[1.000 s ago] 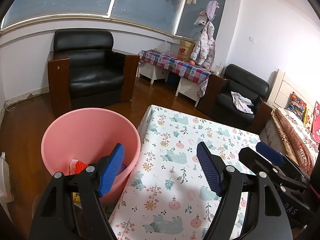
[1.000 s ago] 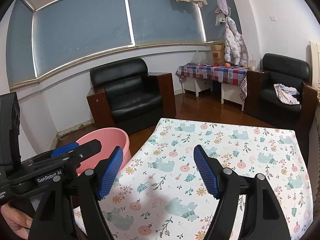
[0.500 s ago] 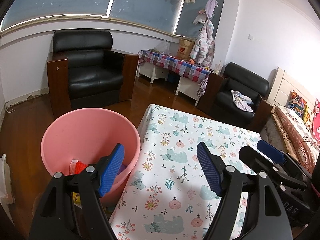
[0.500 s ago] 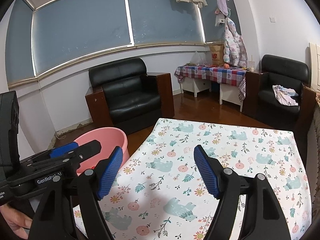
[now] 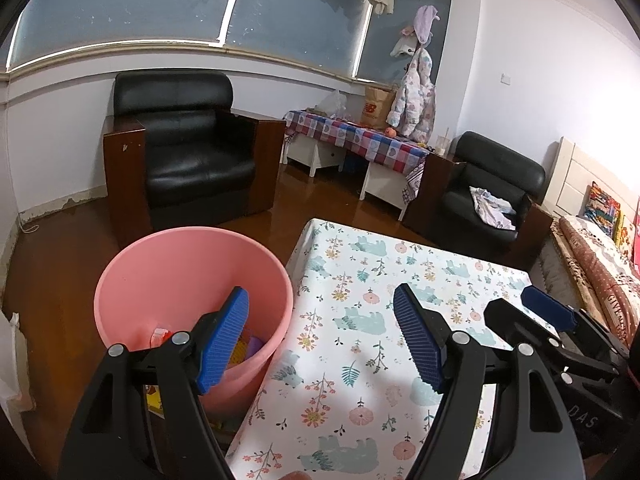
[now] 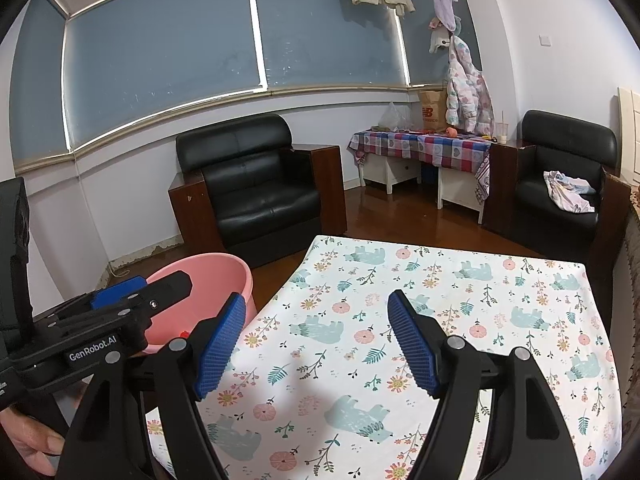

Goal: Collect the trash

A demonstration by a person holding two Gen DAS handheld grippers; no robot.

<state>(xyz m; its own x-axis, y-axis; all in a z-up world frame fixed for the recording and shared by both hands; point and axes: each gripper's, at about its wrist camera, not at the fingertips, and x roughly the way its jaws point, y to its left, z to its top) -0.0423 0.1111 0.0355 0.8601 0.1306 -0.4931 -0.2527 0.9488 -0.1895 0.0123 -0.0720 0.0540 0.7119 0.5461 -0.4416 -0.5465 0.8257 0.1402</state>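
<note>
Pink bucket beside the table already held scraps, while both grippers, left and right, had barely shifted, jaws apart, empty.

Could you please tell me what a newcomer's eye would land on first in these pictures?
Probably the pink bucket on the floor just left of the table with its bear-and-flower cloth; a few colourful scraps lie at the bucket's bottom. Next, the left gripper and right gripper, both open and holding nothing, above the near end of the table. Behind stands a black armchair under the windows.
</note>
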